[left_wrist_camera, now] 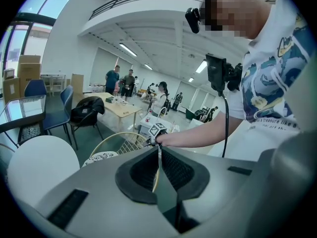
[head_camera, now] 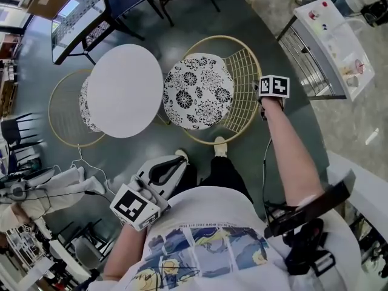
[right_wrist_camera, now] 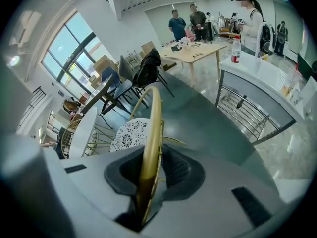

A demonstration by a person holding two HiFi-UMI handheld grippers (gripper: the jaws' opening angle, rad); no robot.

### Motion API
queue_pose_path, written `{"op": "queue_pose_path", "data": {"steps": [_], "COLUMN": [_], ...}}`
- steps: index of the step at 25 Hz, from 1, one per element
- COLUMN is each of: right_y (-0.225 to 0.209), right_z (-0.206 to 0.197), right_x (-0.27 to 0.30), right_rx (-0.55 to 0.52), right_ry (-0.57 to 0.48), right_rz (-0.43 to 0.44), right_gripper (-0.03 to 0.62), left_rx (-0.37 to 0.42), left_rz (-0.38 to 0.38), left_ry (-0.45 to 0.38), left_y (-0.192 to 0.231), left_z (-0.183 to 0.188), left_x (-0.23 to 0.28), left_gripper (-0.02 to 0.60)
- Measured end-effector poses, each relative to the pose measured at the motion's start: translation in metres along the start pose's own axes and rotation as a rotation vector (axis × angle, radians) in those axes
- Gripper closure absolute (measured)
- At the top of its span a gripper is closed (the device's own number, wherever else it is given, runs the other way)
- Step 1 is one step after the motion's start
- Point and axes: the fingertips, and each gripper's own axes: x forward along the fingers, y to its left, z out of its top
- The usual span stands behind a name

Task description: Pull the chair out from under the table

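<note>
The right tool point(right_wrist_camera: 148, 175) is clamped on the gold rim point(right_wrist_camera: 151, 133) at the wire back of the chair point(head_camera: 197, 91) — its patterned seat sits just beside the round white surface point(head_camera: 124, 90). The left tool point(left_wrist_camera: 158, 170) is pressed together and empty, held low near the person's torso.

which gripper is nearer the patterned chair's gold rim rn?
Right. The right gripper has the gold rim between its jaws, pads on it. The left gripper is back by the person's torso, short of the chair, jaws together.
</note>
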Motion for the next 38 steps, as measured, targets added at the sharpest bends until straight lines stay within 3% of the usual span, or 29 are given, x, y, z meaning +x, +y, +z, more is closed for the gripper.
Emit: {"op": "queue_pose_path", "data": {"steps": [7,15,21,27,33,38], "right_y": [-0.066,-0.11,-0.199,-0.209,-0.289,-0.303], "right_z": [0.009,0.012,-0.002,-0.005,-0.025,-0.029], "right_x": [-0.032,-0.05,-0.113,-0.107,-0.154,-0.162], "right_rx": [0.009,0.14,0.207,0.243,0.277,0.297], "right_ry": [-0.021,-0.086,-0.124,-0.137,-0.161,-0.166], "right_rz": [-0.067,-0.141,-0.179,-0.207,-0.23,-0.256], "right_gripper": [0.545,0.551,0.553,0.553,0.553,0.554], "left_rx": [0.007,0.027,0.047,0.059,0.085,0.09], "left_rz": [-0.014,-0.06,-0.08,-0.12,-0.153,-0.168], "left_ry": [0.019,0.031,0.046,0.064,0.085,0.095], "left_y": [-0.021,-0.001,-0.056,-0.024,-0.072,-0.062], "left_z": [0.003,0.003,0.016,0.011,0.017,0.016], "left_x": [0.016,0.011,0.045,0.039,0.076,0.075], "left_gripper": [0.571,0.571,0.571,0.571,0.571,0.571]}}
